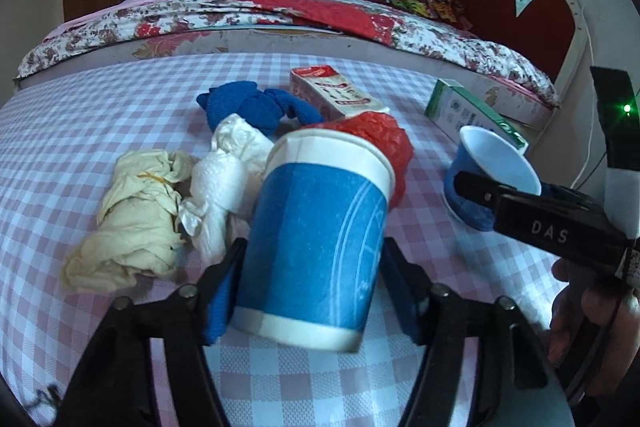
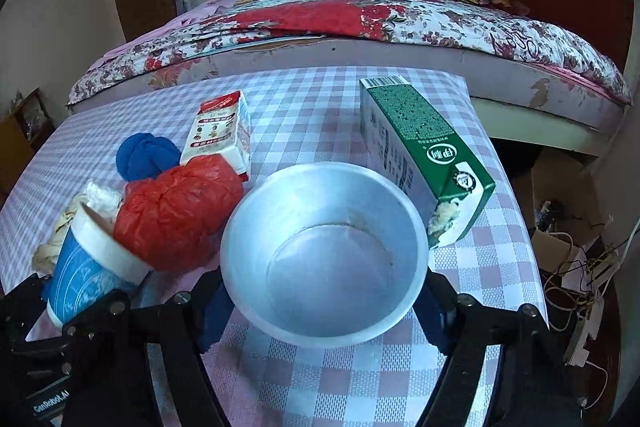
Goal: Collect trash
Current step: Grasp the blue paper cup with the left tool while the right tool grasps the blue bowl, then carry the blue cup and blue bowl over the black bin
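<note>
The left gripper point(image 1: 308, 291) grips a blue paper cup point(image 1: 316, 235) between its fingers, its rim tipped away toward a red bag point(image 1: 376, 143); tissue wads point(image 1: 224, 183) lie just left of the fingers. The right gripper point(image 2: 320, 303) has its fingers on both sides of a second cup point(image 2: 324, 251), mouth up, seemingly gripping it. A green carton point(image 2: 424, 155) lies just beyond the right finger.
</note>
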{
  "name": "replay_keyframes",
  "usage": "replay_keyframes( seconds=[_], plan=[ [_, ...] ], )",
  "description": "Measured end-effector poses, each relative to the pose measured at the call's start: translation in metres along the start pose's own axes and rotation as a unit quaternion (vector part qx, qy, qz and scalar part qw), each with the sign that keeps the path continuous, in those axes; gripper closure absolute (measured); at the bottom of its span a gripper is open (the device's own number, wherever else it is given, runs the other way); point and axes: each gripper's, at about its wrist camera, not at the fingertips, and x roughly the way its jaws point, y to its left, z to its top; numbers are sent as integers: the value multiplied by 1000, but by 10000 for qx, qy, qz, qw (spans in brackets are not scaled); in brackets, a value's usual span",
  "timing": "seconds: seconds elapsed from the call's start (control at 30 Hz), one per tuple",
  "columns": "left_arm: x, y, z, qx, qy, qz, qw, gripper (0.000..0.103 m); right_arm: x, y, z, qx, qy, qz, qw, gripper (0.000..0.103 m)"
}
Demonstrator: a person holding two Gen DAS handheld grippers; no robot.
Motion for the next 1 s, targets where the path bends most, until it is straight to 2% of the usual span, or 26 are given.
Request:
replay_keyframes(
  seconds=[0.3,0.5,1.0],
  plan=[
    [-22,-5,-11,10,-229,-109,9997,44,-33,0,-24,-215,-192,12,9996,25],
    [-37,-23,-17,173,-369,-179,9990,44,-66,-13,-39,-135,-443,23,9989,25],
    [-62,-107,-37,716,-415,-815,9932,44,-154,-75,-83,297,-912,-254,9951,25]
  ],
)
